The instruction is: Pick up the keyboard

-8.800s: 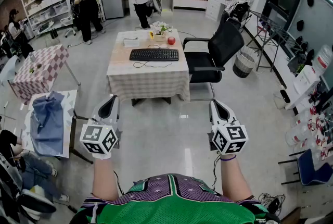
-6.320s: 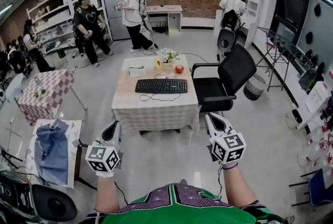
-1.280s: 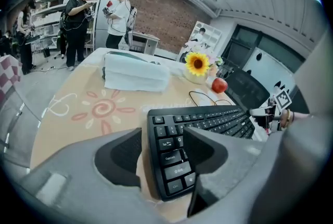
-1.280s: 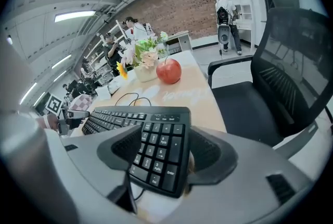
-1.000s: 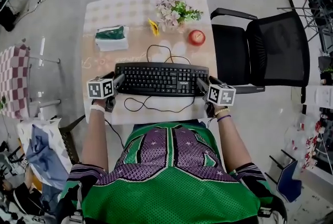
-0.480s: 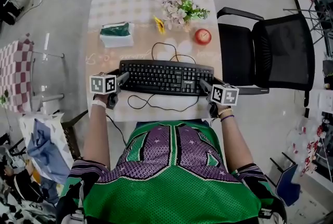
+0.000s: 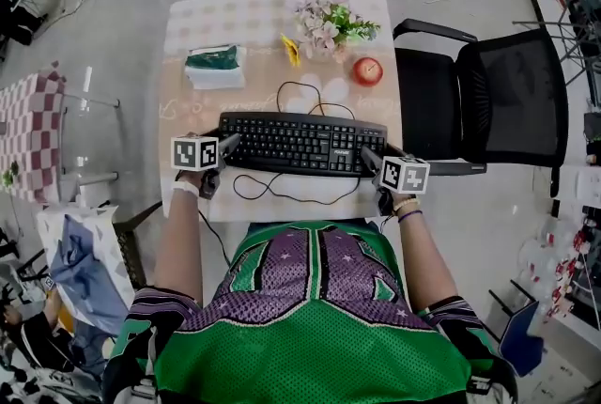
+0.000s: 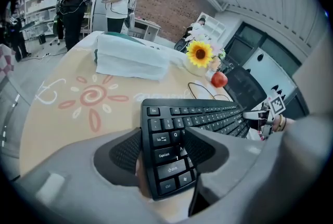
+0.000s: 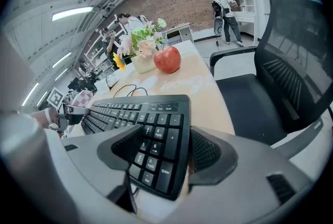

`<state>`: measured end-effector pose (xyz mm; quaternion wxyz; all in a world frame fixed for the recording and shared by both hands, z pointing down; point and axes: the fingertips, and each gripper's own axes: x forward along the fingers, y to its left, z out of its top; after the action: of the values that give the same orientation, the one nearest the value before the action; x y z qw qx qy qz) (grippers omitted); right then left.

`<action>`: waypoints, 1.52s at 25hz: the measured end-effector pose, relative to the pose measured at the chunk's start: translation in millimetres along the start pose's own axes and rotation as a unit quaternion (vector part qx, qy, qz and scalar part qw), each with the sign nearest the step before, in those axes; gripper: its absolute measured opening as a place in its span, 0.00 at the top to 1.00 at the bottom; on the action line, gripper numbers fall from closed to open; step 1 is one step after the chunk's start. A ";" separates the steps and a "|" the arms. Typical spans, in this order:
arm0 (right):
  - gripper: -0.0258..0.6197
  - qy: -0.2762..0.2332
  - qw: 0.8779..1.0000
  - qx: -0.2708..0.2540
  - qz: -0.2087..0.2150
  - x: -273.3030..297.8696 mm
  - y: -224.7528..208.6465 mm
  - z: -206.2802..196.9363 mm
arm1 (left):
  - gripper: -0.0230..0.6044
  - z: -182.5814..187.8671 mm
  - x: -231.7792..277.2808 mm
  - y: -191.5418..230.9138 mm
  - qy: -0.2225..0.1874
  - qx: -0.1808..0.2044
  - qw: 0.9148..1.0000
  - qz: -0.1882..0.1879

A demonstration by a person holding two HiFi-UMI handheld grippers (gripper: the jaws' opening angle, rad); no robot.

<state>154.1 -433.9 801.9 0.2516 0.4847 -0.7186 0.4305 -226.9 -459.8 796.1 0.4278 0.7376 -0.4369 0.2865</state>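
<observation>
A black keyboard (image 7: 300, 144) lies flat on the tan table (image 7: 188, 36), its cable looped in front of it. My left gripper (image 7: 228, 145) is at its left end. In the left gripper view the keyboard (image 8: 179, 113) has that end between the jaws of the left gripper (image 8: 164, 147). They are opening, and a sliver of table shows beside the left pad. My right gripper (image 7: 366, 155) is at the right end. In the right gripper view the number-pad end of the keyboard (image 9: 151, 113) sits between the jaws of the right gripper (image 9: 158, 152), which do not visibly press on it.
Behind the keyboard stand a red apple (image 7: 367, 70), a flower pot (image 7: 329, 17) and a tissue pack (image 7: 213, 67). A black office chair (image 7: 488, 101) stands close to the table's right side. The keyboard's cable (image 7: 300, 194) lies along the near edge.
Since the oldest frames I have come from across the room up to the table. Over the last second both grippers have stayed at the keyboard's two ends.
</observation>
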 end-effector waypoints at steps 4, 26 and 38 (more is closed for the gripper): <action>0.53 0.003 1.000 -0.003 0.001 -0.3 2.2 -0.7 | 0.55 -0.3 -0.7 0.5 -0.010 -0.013 1.000 0.016; 0.53 -0.072 0.992 -0.100 -0.014 -62.8 40.3 51.5 | 0.55 14.6 -79.5 -28.3 -0.086 0.002 0.996 0.037; 0.53 -0.156 0.979 -0.130 -0.006 -110.0 85.7 102.4 | 0.55 66.2 -158.0 -42.7 -0.161 0.060 0.983 0.064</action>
<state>125.8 -455.7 632.6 0.2000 0.5134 -0.7959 0.2510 -257.4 -444.3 622.9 0.2875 0.7687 -0.5287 0.2167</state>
